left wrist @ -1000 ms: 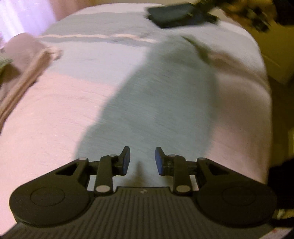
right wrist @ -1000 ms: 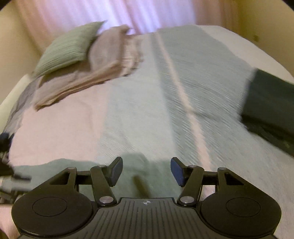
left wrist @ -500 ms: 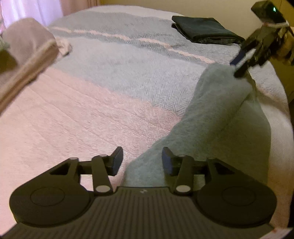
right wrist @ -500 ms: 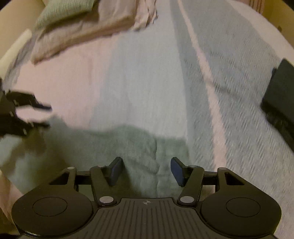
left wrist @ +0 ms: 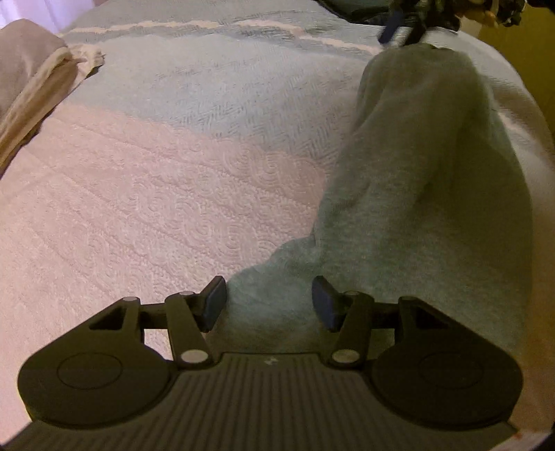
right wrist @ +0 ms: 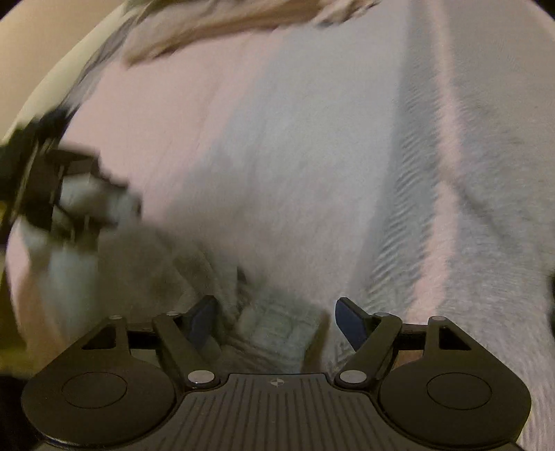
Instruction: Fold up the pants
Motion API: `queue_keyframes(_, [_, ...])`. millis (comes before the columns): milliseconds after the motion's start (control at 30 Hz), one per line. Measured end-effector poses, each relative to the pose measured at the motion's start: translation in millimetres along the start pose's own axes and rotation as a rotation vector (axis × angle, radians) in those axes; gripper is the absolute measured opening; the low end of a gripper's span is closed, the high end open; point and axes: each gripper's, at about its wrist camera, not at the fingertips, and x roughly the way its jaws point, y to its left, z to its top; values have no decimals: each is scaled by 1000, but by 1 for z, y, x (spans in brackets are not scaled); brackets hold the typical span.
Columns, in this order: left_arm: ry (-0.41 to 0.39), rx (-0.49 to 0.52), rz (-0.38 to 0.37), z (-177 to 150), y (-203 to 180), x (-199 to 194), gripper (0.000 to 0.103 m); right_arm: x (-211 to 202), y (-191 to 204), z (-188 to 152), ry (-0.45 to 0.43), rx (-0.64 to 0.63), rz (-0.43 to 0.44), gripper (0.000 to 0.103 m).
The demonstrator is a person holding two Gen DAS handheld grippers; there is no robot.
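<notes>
Grey-green pants (left wrist: pixel 416 173) lie stretched along the right side of the bed. My left gripper (left wrist: pixel 269 301) hangs over their near end. Its jaws are opening, with cloth lying between the pads untouched. The far end reaches my right gripper (left wrist: pixel 399 24) at the top right. In the blurred right wrist view, my right gripper (right wrist: pixel 277 324) is opening too. A ribbed edge of the pants (right wrist: pixel 277 329) sits loose between its fingers. The left gripper (right wrist: pixel 104 204) shows there at the left, above the cloth.
The bed cover (left wrist: pixel 173 208) is pink nearer me and light blue farther off. A folded beige blanket (left wrist: pixel 27 86) lies at the far left. A dark folded garment (left wrist: pixel 350 8) sits at the top edge. The bed's edge falls away just right of the pants.
Both grippers have come down to the pants and their jaws have spread wider. The right wrist view has tipped down and rolled, and an end of cloth now lies between each pair of fingers.
</notes>
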Motion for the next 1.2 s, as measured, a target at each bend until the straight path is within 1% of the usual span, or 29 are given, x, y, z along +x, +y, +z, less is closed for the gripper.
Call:
queue_keyframes(67, [-11, -21, 21, -1, -2, -5, 50, 13, 1, -1, 29, -28, 26, 72])
queue_keyframes(133, [-16, -40, 35, -1, -5, -10, 50, 22, 3, -1, 54, -31, 23, 72])
queue_keyframes(167, [-18, -43, 43, -2, -6, -13, 50, 21, 3, 1, 56, -21, 19, 66])
queue_keyframes(200, [-17, -50, 46, -2, -6, -15, 50, 17, 2, 2, 46, -5, 7, 50])
queue_keyframes(233, [-13, -62, 50, -3, -6, -16, 50, 11, 1, 2, 30, 26, -10, 45])
queue_keyframes(300, [-14, -74, 64, -2, -8, -20, 50, -9, -1, -1, -41, 74, -18, 33])
queue_keyframes(333, [-16, -75, 72, -1, -9, -22, 49, -24, -7, -2, -104, 111, -10, 31])
queue_keyframes(367, [-21, -73, 82, 1, -9, -25, 49, -34, -17, -4, -163, 185, 2, 29])
queue_keyframes(400, [-35, -72, 93, 4, -10, -29, 49, -39, -29, -6, -211, 268, 4, 28])
queue_keyframes(433, [-53, -75, 105, 6, -9, -32, 49, -37, -38, -9, -239, 331, -6, 28])
queue_keyframes(467, [-68, -87, 115, 8, -8, -35, 49, -28, -42, -11, -238, 369, -34, 28])
queue_keyframes(500, [-73, -105, 116, 10, -5, -36, 49, -19, -40, -11, -224, 368, -55, 28])
queue_keyframes(567, [-60, -146, 109, 12, 2, -31, 49, -9, -29, -8, -202, 318, -106, 30])
queue_keyframes(633, [-53, -163, 99, 12, 7, -29, 49, -10, -29, -8, -207, 347, -104, 35])
queue_keyframes(700, [-45, -156, 102, 9, 7, -30, 49, -17, -29, -9, -207, 346, -113, 46])
queue_keyframes(767, [-42, -167, 105, 4, 7, -34, 49, -34, -19, -8, -218, 295, -184, 49])
queue_keyframes(800, [-47, -178, 118, 2, 7, -38, 49, -40, -4, -10, -229, 273, -220, 50])
queue_keyframes(867, [-56, -218, 149, -4, 8, -50, 49, -54, 20, -11, -289, 242, -332, 50])
queue_keyframes(900, [-57, -243, 158, -9, 9, -54, 49, -59, 32, -11, -325, 226, -374, 50])
queue_keyframes(933, [-56, -258, 168, -14, 10, -57, 49, -62, 46, -10, -357, 208, -393, 50])
queue_keyframes(967, [-49, -272, 182, -21, 10, -61, 49, -61, 59, -8, -394, 191, -386, 51])
queue_keyframes(1000, [-41, -281, 188, -28, 10, -64, 49, -59, 74, -5, -428, 183, -341, 51])
queue_keyframes(1067, [-1, -299, 197, -43, 9, -64, 49, -42, 101, 4, -441, 165, -232, 51])
queue_keyframes(1100, [28, -314, 184, -51, 9, -60, 49, -27, 116, 10, -426, 132, -173, 51])
queue_keyframes(1133, [62, -326, 165, -59, 8, -55, 49, -10, 132, 16, -400, 94, -134, 51])
queue_keyframes(1167, [77, -321, 167, -68, 5, -52, 49, 7, 145, 23, -378, 69, -118, 51])
queue_keyframes(1200, [77, -311, 169, -75, 2, -51, 49, 24, 156, 25, -343, 42, -91, 51])
